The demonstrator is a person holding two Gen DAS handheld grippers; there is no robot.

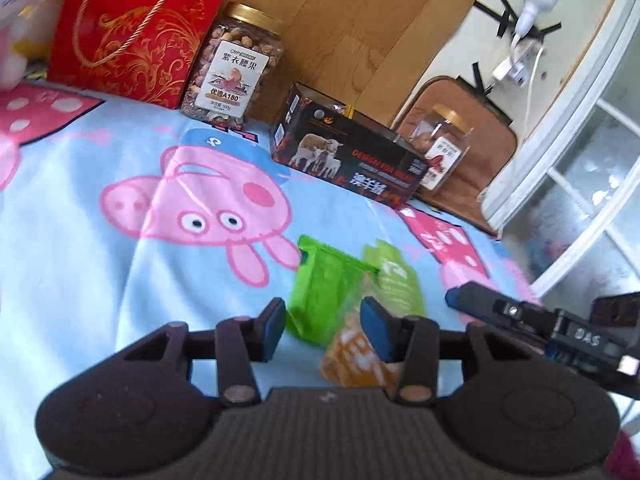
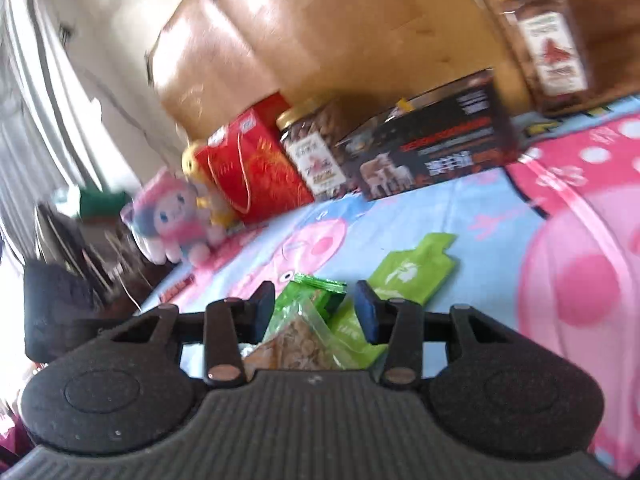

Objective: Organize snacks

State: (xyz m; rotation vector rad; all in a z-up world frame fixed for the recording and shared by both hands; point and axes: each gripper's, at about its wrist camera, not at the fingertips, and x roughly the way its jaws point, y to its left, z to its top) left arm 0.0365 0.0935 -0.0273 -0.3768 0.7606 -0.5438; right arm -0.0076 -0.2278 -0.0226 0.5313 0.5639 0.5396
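A green snack bag (image 1: 324, 292) with a clear window lies on the Peppa Pig blanket (image 1: 120, 240), next to a lighter green pouch (image 1: 396, 280). My left gripper (image 1: 323, 328) is open, its fingers on either side of the green bag's near end. The right gripper's finger (image 1: 492, 304) reaches in from the right, just beyond the pouch. In the right wrist view my right gripper (image 2: 316, 306) is open, with the green bag (image 2: 308, 320) between its fingers and the pouch (image 2: 412, 272) just past the right finger.
Along the wooden headboard (image 1: 340, 20) stand a red gift bag (image 1: 140, 28), a nut jar (image 1: 234, 68), a black box (image 1: 344, 152) and a smaller jar (image 1: 444, 148) on a brown cushion. A plush doll (image 2: 172, 216) sits at the left.
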